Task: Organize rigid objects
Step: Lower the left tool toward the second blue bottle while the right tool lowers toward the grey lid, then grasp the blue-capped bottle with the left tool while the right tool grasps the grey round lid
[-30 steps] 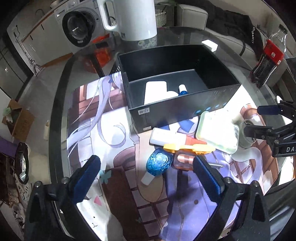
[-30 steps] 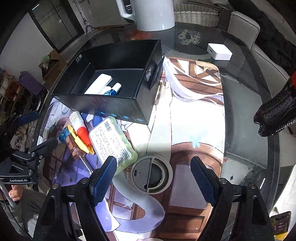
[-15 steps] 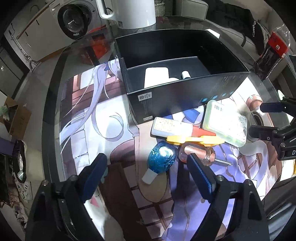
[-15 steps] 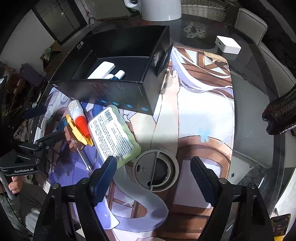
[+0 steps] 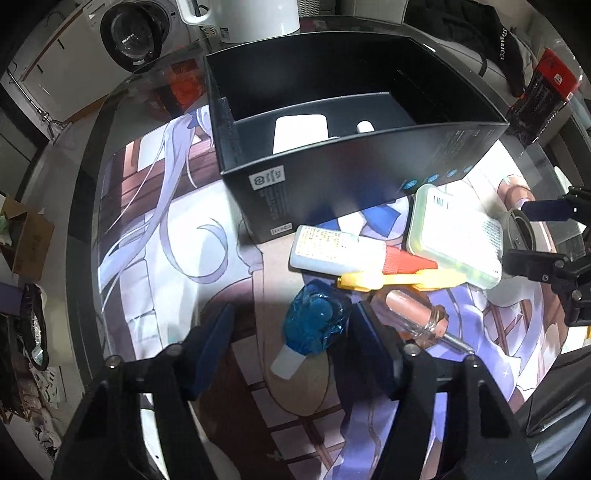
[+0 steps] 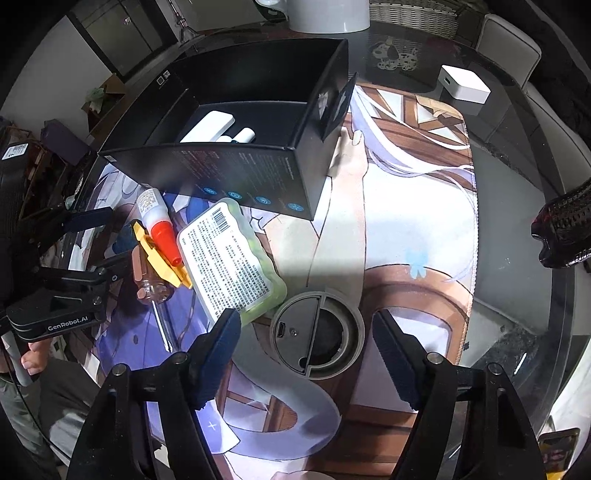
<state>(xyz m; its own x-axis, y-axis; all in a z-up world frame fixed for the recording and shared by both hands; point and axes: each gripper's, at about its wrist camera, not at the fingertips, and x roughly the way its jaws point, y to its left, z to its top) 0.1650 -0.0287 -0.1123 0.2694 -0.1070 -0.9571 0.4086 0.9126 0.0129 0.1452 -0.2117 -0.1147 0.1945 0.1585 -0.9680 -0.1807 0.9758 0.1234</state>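
Left wrist view: left gripper [image 5: 291, 325] closing, blue bottle [image 5: 314, 325] between its pads, not yet pinched.
Right gripper [image 6: 306, 339]: closing, unclenched, round grey device [image 6: 317, 332] between pads.
Blue bottle: on mat [image 5: 166, 229], beside screwdriver [image 5: 417, 317].
Box [image 5: 332, 173]: behind clutter.

hidden: white items [image 5: 300, 130] behind box wall [image 5: 369, 173] | cut off: kettle [image 5: 255, 16]

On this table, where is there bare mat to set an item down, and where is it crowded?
Free: the printed mat right of the open black box, out toward the small white cube; also the mat left of that box. Crowded: in front of the box, where white glue bottle, pale green case, blue round bottle and grey round device cluster.
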